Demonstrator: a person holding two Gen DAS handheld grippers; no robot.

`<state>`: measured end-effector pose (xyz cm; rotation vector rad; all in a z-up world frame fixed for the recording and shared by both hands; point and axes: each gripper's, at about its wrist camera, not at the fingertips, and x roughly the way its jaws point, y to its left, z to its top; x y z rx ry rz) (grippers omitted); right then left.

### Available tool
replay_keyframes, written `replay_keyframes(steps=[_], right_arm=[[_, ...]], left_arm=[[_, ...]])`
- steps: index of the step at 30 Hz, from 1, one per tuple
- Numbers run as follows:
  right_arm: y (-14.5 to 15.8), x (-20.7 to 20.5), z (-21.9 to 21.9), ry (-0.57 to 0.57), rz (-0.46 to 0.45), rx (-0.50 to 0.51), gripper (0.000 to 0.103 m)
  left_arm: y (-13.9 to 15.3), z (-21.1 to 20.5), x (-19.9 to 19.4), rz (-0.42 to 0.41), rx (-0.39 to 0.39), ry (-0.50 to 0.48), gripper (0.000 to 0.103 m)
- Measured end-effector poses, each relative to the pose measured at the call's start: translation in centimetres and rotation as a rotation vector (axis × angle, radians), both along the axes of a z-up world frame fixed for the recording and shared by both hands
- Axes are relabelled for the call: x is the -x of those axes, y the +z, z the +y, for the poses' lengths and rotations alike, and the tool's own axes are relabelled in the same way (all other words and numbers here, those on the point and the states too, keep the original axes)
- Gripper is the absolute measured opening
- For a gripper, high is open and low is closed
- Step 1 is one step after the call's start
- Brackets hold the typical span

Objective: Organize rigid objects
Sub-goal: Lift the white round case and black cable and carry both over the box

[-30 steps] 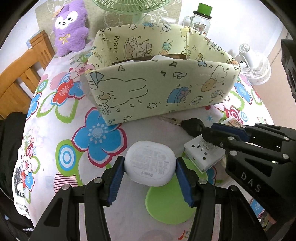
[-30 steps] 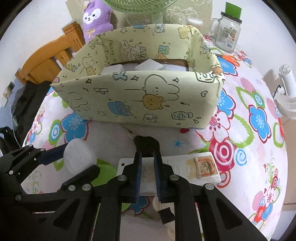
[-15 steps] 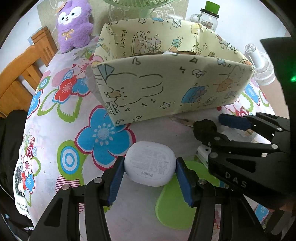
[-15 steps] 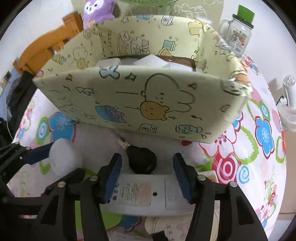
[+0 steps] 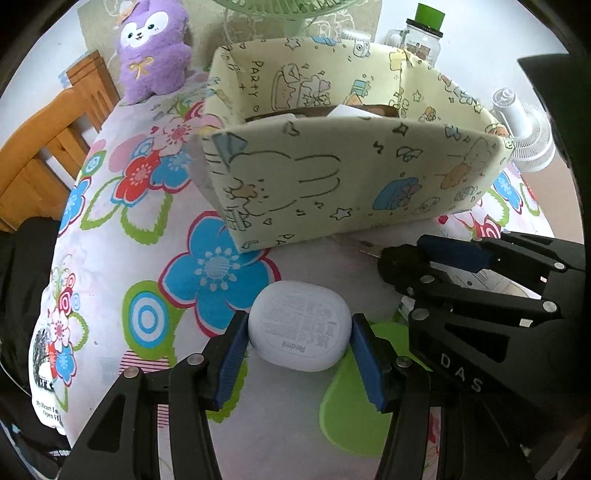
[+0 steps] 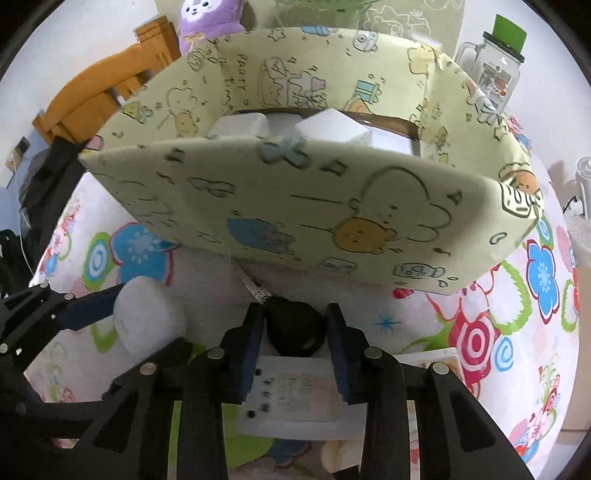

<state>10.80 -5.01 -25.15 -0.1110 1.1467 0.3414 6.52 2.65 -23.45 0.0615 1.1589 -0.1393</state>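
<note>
My left gripper [image 5: 299,338] is shut on a white earbud case [image 5: 299,330] and holds it above the flowered tablecloth, in front of the pale yellow cartoon-print storage box [image 5: 347,177]. My right gripper [image 6: 295,338] has its blue pads on both sides of a black key head [image 6: 293,326], whose metal blade points toward the box [image 6: 314,218]. A white flat device [image 6: 299,398] lies under the right gripper. White objects [image 6: 332,129] lie inside the box. The earbud case also shows in the right wrist view [image 6: 147,317].
A purple plush toy [image 5: 153,44], a green-lidded glass jar [image 5: 424,27], a small white fan [image 5: 524,133] and a green fan base stand behind the box. A wooden chair [image 5: 40,147] is at the left. A green coaster [image 5: 354,402] lies under the grippers.
The right gripper opened from a shut state and has now narrowed around the black key head, closer to the box. The left gripper has lifted the earbud case toward the box.
</note>
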Motion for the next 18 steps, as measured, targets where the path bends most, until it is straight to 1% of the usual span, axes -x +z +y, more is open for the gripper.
replay_keyframes(steps=[3,8,12,13,18], right_arm=[[0.9,0.4,0.9,0.013,-0.012,-0.019,0.037],[2.4,0.9,1.3,0.019,-0.029,-0.021,0.037],[3.9,1.1,0.7,0.009,-0.041,-0.02,0.037],[3.9,2.0,0.5,0.008,-0.045,-0.019,0.037],[5.6,3.8,-0.7,-0.014,-0.065,-0.015,0.037]], left_arm=[[0.6,0.5,0.3,-0.011,-0.007,0.011,0.057],[1.6,1.1,0.7,-0.026,-0.005,0.02,0.057],[2.8,0.8,1.5,-0.046,-0.003,0.008,0.057],[3.1,0.6,1.6,-0.05,-0.003,0.004,0.057],[4.7,-0.5,2.7,-0.07,0.008,-0.017,0.057]])
